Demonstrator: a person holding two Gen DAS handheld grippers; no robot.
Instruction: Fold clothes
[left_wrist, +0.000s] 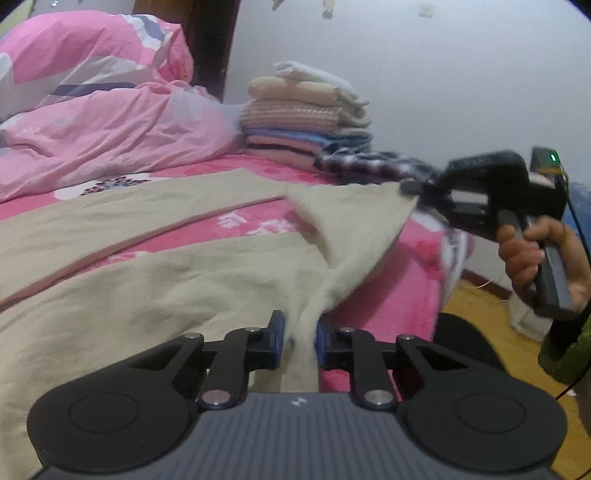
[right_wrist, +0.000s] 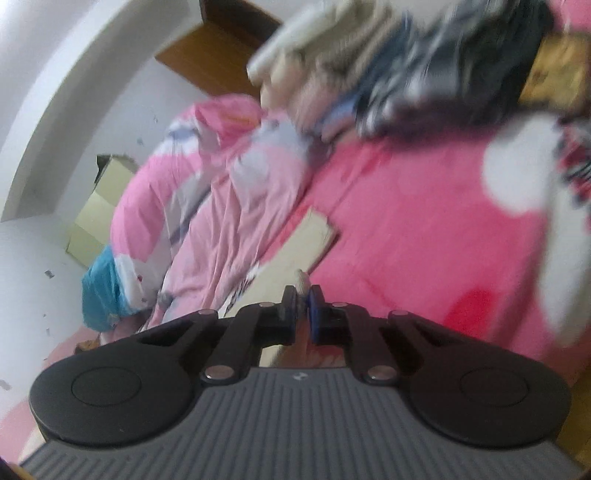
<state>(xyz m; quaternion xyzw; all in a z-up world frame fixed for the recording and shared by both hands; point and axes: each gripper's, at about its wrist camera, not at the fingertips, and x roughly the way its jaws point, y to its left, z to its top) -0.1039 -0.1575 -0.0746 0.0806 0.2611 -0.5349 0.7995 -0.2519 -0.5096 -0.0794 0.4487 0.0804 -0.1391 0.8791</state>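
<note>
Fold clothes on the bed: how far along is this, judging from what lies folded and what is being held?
Done: a stack of folded clothes sits at the far edge of the bed. In hand: the beige garment lies spread flat, the left gripper shut on its near edge and the right gripper pinching a far corner, lifted. Left: every fold of this garment, then stacking it.

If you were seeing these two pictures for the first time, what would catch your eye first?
A beige garment spread over the pink floral bedsheet, pinched at its near edge by the left tongs and lifted at a far corner by the right tongs. Behind it, a stack of folded clothes stands beside a rumpled pink duvet.
</note>
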